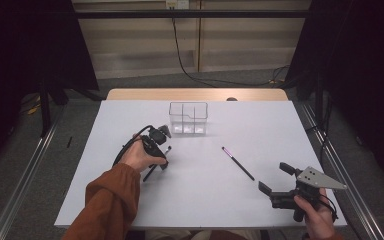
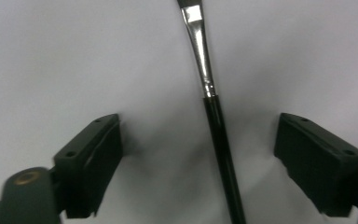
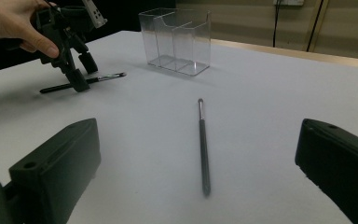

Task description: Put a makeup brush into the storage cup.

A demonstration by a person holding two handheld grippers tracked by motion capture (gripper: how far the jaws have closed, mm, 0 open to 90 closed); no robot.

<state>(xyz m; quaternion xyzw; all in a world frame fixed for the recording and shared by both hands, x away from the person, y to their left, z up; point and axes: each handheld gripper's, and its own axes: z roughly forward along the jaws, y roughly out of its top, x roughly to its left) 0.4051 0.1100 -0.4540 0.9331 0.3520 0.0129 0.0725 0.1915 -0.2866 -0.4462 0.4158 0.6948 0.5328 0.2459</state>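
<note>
White surface [image 1: 260, 200] sitting in a dark-curtained room; left gripper [image 2: 200, 158] straddling a brush [image 2: 219, 140], jaws spread; right gripper [image 1: 275, 179] resting, jaws spread.

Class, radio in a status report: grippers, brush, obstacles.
Left gripper open, astride the brush on the table. Right gripper open, idle. Nothing blocking the brush.

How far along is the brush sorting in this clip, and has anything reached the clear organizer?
Nothing looks done: the clear organizer appears empty. In hand: the left gripper is down over the black-handled brush, which lies on the table between open jaws that do not touch it. Left: gripping and placing it, then the second brush, which lies untouched ahead of the open right gripper.
</note>
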